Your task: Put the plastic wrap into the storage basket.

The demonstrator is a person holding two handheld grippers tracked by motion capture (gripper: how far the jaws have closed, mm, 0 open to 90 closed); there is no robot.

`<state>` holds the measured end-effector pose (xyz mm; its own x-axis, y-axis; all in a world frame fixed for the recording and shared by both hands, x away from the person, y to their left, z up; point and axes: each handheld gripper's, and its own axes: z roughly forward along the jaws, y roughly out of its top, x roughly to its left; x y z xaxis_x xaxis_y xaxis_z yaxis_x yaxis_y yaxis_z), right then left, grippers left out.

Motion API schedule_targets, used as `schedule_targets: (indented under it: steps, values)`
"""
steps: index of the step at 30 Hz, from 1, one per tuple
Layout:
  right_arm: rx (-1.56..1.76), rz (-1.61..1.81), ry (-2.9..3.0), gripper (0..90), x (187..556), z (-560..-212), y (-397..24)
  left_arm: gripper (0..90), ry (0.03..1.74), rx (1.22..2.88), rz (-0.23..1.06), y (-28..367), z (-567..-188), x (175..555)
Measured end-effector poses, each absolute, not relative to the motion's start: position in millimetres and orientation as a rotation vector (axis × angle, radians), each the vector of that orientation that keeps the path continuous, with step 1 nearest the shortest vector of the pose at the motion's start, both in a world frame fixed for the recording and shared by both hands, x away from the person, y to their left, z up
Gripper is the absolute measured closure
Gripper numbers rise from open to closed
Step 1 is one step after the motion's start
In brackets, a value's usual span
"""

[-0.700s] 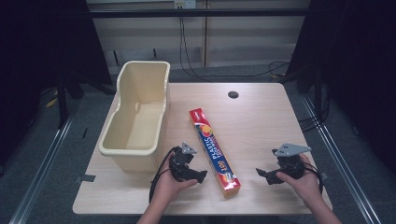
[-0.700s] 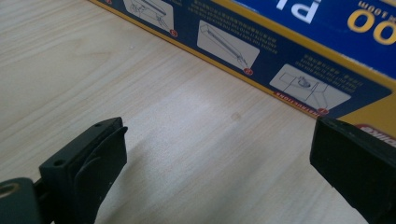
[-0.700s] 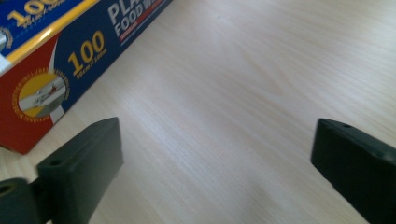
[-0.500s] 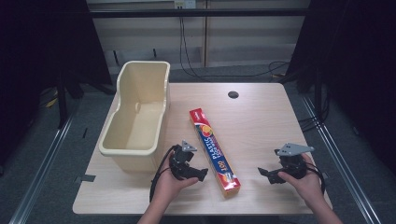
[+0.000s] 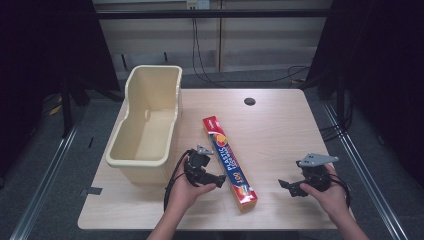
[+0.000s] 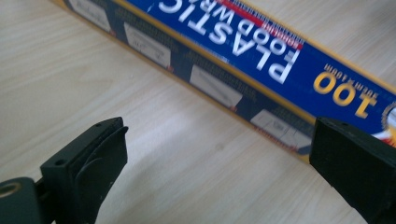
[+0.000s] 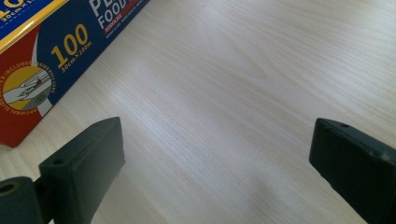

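Barely begun: plastic food wrap box (image 5: pixel 229 160) flat on the table (image 5: pixel 280 130), untouched, left gripper (image 5: pixel 218 179) and right gripper (image 5: pixel 284 186) spread wide, empty, flanking it; grasping left.

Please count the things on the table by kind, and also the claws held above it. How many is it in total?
Plastic wrap box: 1
Cream plastic tub: 1
Left claw and right claw, both open: 2
Total: 4

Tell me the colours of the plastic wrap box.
The plastic wrap box is mainly dark blue with white lettering, yellow edging and red ends; clearest in the left gripper view.
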<state>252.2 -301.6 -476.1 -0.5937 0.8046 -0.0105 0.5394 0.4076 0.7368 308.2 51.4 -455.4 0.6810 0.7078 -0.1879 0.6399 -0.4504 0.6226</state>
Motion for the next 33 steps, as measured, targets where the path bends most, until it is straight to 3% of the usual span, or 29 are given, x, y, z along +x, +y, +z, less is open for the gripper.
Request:
schedule_targets:
  steps: [12,23,33]
  values:
    - [1.185,1.030,2.279,3.2,251,-475,-305,2.5,1.107,2.185,0.091,24,-436,333]
    - [1.201,1.050,2.254,3.2,251,-473,-310,2.0,1.203,2.143,0.036,8,-443,354]
    - [1.200,1.063,2.253,3.6,250,-472,-309,2.1,1.304,2.146,0.073,-5,-454,362]
